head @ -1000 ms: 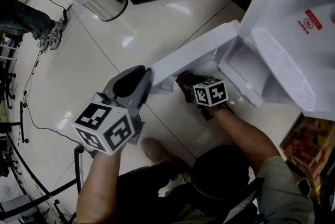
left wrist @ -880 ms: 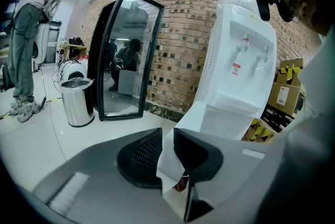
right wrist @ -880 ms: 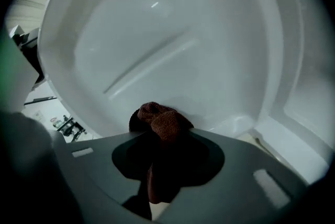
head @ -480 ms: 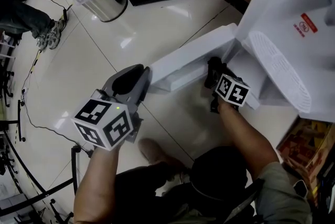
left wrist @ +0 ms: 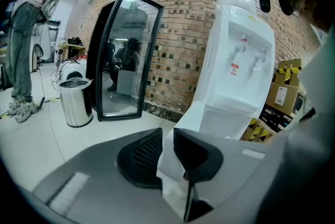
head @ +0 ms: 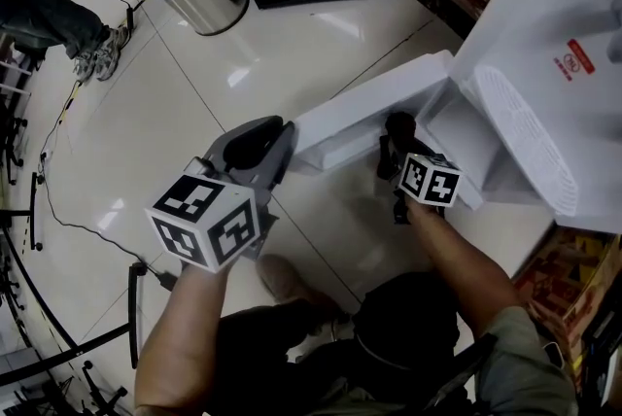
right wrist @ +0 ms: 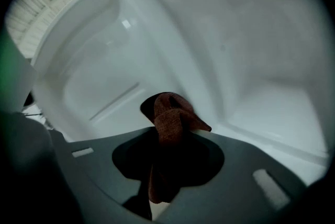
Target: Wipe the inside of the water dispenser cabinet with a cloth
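**Cloth at the cabinet mouth, door pinned open**

Tool state: the right gripper (right wrist: 168,136) has its jaws clamped on a bunched brown cloth (right wrist: 170,113). The wad pokes out past the tips, just inside the cabinet (right wrist: 104,79) opening and near the white wall. I can't confirm contact. In the head view the cloth (head: 398,124) sits at the cabinet's front edge.

The left gripper (left wrist: 167,139) has its jaws nearly together, pinching the edge of the cabinet door (head: 364,108), which is swung out wide from the cabinet.

Doing the wipe well (judgement):
- Hold the door wide so the right arm has room.
- Lead with the cloth wad, not the jaw tips, since hard tips could scrape the plastic.
- Press flat and cover the back wall, sides and floor of the cabinet, then push into the corners and along the moulded ridge (right wrist: 112,102).
- The wad is small and could slip out under a hard drag, so keep the strokes moderate.

Containers:
- The cabinet looks empty, with bare white walls and nothing stored in the part shown.
- A steel bin (head: 214,8) stands well apart from the cabinet; I can't tell what is in it.
- Cardboard boxes (left wrist: 285,93) sit beside the cabinet, on the side away from the door; their contents are not visible.
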Tool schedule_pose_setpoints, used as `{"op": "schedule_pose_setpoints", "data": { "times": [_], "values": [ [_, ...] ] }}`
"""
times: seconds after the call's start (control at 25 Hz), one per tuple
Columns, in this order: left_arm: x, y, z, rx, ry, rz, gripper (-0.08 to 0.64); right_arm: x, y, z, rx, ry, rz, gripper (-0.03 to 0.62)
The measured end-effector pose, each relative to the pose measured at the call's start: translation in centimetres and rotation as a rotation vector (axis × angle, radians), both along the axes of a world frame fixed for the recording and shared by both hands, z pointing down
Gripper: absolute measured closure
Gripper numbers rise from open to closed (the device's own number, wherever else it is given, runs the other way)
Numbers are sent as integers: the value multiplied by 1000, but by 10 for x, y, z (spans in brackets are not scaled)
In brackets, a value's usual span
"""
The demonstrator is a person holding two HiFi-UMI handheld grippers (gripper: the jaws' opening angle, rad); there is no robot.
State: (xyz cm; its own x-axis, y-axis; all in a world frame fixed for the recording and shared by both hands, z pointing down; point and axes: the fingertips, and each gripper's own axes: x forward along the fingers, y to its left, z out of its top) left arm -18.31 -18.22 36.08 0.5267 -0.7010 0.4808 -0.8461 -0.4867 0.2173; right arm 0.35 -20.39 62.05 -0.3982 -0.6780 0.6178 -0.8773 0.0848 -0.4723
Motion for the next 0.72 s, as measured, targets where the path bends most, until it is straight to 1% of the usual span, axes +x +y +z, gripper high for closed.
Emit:
{"op": "schedule_pose_setpoints", "data": {
  "times": [0.04,0.12,0.16,0.24,0.28,0.32,0.36,0.4,0.44,0.52,0.6,0.72],
  "values": [
    [0,0,0,0,1,1,495,-31,11,3,-24,-42,-129,479],
    [0,1,0,1,5,0,495,-94,45,11,-105,-127,-416,478],
    [0,1,0,2,6,0,495,-121,66,14,-144,-152,-561,479],
    [1,2,0,4,8,-1,497,-163,109,21,-207,-164,-822,479],
    [1,2,0,4,10,-1,497,-177,127,26,-234,-161,-923,477],
    [1,2,-1,4,12,-1,497,-188,140,30,-254,-152,-997,477],
    [1,3,-1,2,17,-1,497,-196,147,35,-263,-138,-1043,477],
    [2,4,-1,-3,23,-1,497,-201,149,40,-263,-124,-1062,477],
    [2,5,-1,-9,29,-2,499,-204,145,45,-257,-115,-1054,477],
    [3,7,-2,-18,38,-5,500,-201,125,54,-239,-102,-977,477],
    [2,6,-1,-16,39,-12,500,-191,101,60,-215,-69,-893,477],
    [-1,1,-2,-16,35,-24,502,-174,81,63,-180,-20,-812,476]
  ]
}}
